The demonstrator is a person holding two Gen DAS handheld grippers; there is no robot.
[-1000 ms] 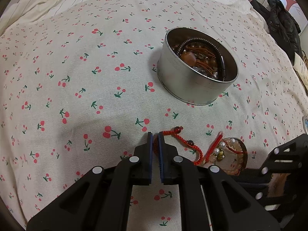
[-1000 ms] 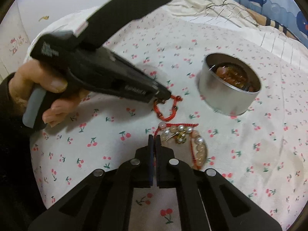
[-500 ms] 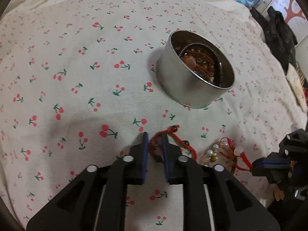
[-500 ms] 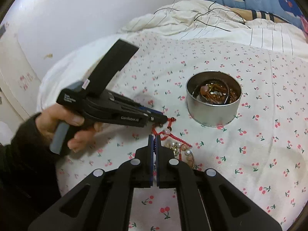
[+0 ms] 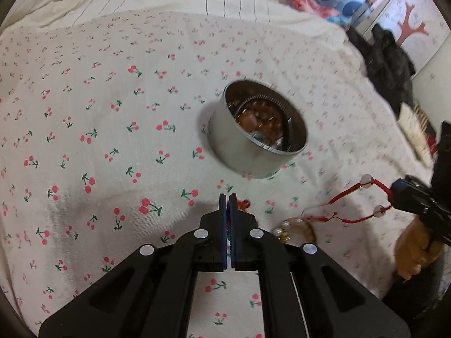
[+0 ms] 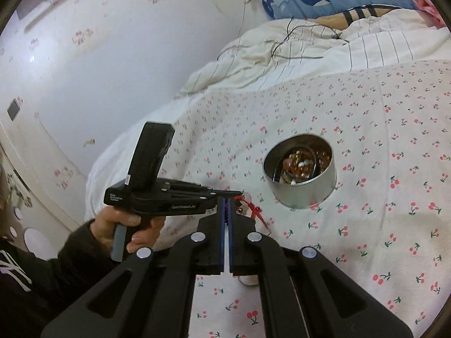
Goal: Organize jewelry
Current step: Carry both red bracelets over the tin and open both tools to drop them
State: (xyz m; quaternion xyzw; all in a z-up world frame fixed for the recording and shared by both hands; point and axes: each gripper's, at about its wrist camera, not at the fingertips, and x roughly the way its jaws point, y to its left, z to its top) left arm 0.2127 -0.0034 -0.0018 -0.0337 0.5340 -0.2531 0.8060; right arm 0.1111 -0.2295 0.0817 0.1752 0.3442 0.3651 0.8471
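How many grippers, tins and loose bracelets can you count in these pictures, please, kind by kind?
Grippers: 2 (left gripper, right gripper)
Metal tin: 1
Bracelets outside the tin: 2 (red cord bracelet, pearl bracelet)
Total: 5
The pieces inside the tin are too blurred to count.

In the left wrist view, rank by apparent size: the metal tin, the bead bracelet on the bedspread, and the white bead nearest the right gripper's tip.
1. metal tin
2. bead bracelet
3. white bead
Motion blur softens edges, but the gaps are clear.
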